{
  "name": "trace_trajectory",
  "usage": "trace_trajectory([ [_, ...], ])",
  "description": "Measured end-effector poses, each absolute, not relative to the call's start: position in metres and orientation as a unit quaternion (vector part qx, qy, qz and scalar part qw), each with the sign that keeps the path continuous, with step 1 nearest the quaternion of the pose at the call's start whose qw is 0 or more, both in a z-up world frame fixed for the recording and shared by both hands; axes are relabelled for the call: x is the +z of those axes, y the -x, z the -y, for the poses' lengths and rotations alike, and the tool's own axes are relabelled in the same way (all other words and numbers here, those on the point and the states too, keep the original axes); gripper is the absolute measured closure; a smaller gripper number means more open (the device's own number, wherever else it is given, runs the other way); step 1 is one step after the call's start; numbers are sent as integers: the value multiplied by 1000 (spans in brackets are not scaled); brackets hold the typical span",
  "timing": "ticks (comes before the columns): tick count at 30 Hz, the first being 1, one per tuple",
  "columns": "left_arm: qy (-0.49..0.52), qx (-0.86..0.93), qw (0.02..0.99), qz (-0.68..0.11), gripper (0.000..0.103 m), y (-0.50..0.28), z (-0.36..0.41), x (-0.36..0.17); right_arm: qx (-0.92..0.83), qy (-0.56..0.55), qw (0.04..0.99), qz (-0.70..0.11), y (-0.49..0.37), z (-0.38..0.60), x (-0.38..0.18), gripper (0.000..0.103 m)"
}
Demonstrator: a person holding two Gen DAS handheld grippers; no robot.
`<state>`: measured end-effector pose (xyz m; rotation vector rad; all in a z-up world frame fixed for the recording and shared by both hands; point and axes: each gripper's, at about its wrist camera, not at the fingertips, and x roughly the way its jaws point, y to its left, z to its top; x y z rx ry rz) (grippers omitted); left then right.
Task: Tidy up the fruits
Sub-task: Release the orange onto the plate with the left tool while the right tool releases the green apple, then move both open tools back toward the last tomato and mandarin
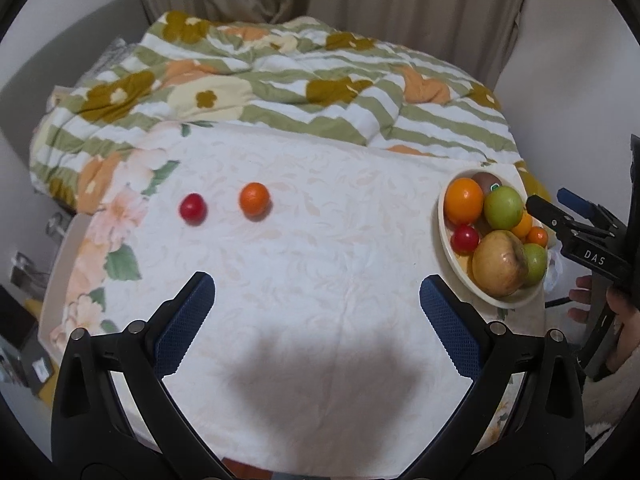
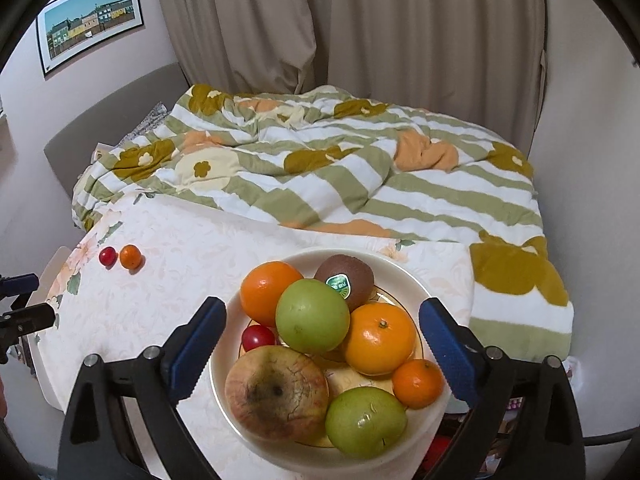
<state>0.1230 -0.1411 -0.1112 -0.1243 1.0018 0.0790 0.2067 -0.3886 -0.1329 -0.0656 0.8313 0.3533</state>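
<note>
Looking from the left wrist, the left gripper point(image 1: 316, 300) had its fingers spread wide over the cloth-covered bench point(image 1: 304, 264), with nothing between them. Ahead of it lay a cherry tomato point(image 1: 193, 209) and a small orange point(image 1: 254, 199), near each other but apart. At the right edge of the bench sat the bowl point(image 1: 452, 258), heaped with fruit. Just beyond the bowl's far side hung the right gripper point(image 1: 560, 216), with a hand point(image 1: 618, 316) on its handle.

From the right wrist, the right gripper point(image 2: 322, 340) stood above the bowl point(image 2: 400, 268), fingers wide and gripping nothing. The bowl held two oranges, a mandarin, two green apples, a brownish apple point(image 2: 276, 392), a kiwi point(image 2: 346, 278) and a tomato. The loose tomato point(image 2: 107, 256) and orange point(image 2: 131, 257) lay far left.
</note>
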Motion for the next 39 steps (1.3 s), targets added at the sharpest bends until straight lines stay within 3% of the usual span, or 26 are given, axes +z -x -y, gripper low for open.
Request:
trace_trajectory([
  [15, 48, 80, 904, -417, 0, -94, 95, -57, 184, 32, 908, -376, -174, 371, -76, 7],
  [26, 38, 58, 898, -435, 0, -110, 1, -61, 143, 17, 911, -387, -157, 297, -58, 7],
  [39, 7, -41, 887, -460, 0, -156, -84, -94, 91, 17, 914, -395, -156, 196, -81, 7],
])
